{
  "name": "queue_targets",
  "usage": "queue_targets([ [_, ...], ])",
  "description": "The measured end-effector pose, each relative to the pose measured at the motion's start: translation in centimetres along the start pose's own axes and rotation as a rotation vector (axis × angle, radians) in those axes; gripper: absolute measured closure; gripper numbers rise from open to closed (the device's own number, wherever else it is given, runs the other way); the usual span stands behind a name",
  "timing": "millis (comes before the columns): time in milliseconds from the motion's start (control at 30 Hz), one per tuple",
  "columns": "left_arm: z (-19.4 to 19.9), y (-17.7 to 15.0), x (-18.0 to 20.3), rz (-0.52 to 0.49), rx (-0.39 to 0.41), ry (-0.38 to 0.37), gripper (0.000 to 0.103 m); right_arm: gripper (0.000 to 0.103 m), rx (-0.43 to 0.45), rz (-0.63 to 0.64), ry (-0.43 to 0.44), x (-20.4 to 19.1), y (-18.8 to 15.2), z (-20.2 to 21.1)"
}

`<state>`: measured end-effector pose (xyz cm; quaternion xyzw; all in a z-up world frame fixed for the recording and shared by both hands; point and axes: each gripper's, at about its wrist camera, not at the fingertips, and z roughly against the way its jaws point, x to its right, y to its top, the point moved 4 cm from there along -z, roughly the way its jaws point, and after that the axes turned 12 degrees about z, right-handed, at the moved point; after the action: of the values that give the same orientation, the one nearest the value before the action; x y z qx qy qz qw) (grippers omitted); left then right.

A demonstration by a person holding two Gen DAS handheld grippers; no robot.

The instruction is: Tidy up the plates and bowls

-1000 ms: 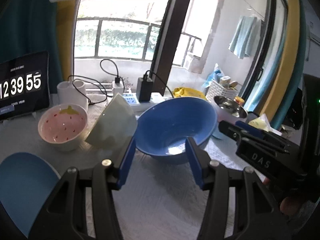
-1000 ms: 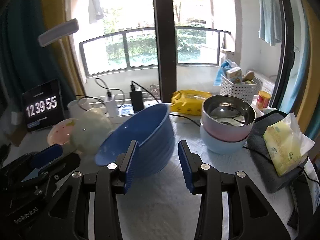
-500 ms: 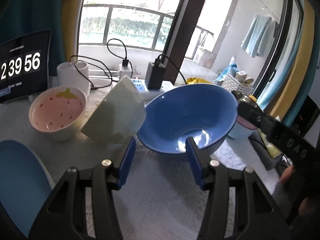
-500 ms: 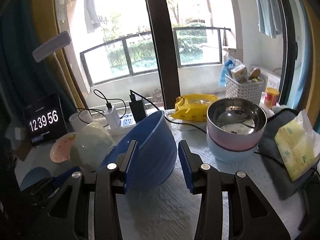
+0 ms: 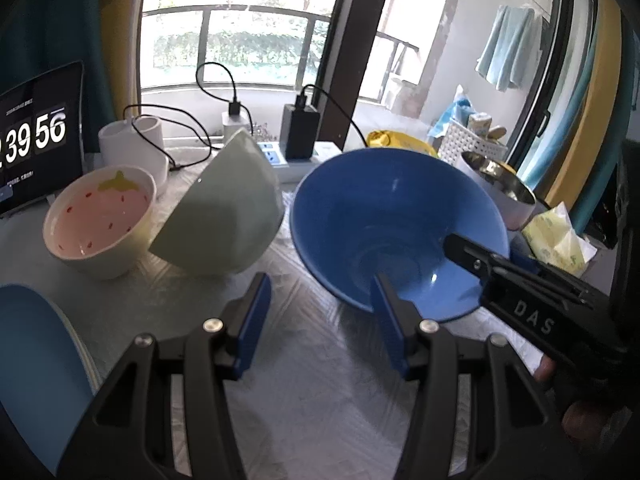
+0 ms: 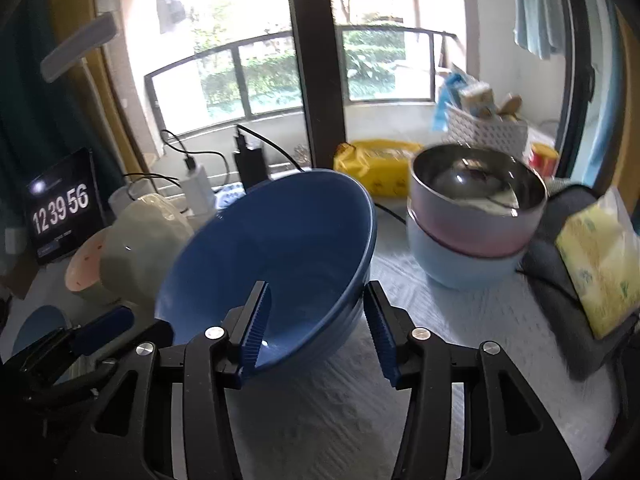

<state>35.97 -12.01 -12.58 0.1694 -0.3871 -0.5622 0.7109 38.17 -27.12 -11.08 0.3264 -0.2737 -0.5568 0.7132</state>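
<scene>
Two grippers face one big blue bowl (image 6: pixel 276 264), which sits tilted on the white table cover (image 6: pixel 340 420), its open mouth turned toward the left and near side. The right gripper (image 6: pixel 316 328) straddles the bowl's near wall: one finger lies inside the bowl and the other outside it, with a gap showing on both sides, so the jaws stand wide and are not pressing on the rim. The left gripper (image 5: pixel 320 320) is also spread wide and holds nothing; it hangs just near of the bowl, which lies ahead and slightly to its right. The right gripper is plainly the nearer one, and the move likely turns on closing across that wall and carrying the bowl right toward the stacked bowls (image 6: pixel 476 224) with a steel one on top. To the left, a pale green bowl (image 5: pixel 224 216) leans on its side against a strawberry bowl (image 5: pixel 100 220), and a blue plate (image 5: pixel 36 368) sits at the near left. Compared with a second ago, the right gripper has pushed forward so its finger is now inside the bowl, and the clock (image 6: pixel 60 208) has ticked on.
</scene>
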Motion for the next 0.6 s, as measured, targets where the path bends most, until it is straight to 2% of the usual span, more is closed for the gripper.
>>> queue_targets([
  [233,-1.1,-0.8,0.7,-0.039,-0.037,0.01,0.05,0.062,-0.053,-0.026,0.005,0.8,-1.9,-1.2],
  [367,-1.6,-1.3,1.1,-0.063,-0.048,0.009,0.05,0.072,-0.081,-0.028,-0.014,0.9,-2.8,-1.8],
  [433,-1.6,-1.5,1.4,-0.078,-0.05,-0.008,0.05,0.076,-0.077,-0.046,-0.016,1.6,-3.0,-1.6],
  [467,-1.5,-1.6,1.7,-0.09,-0.046,-0.023,0.05,0.082,-0.068,-0.05,-0.015,1.8,-2.9,-1.3],
  [533,-1.0,-1.9,2.4,-0.118,-0.021,-0.047,0.05,0.087,-0.046,-0.056,-0.016,2.2,-2.8,-0.6],
  [600,-0.9,-1.9,2.5,-0.121,-0.002,-0.05,0.05,0.089,-0.04,-0.057,-0.021,2.2,-2.9,-0.2],
])
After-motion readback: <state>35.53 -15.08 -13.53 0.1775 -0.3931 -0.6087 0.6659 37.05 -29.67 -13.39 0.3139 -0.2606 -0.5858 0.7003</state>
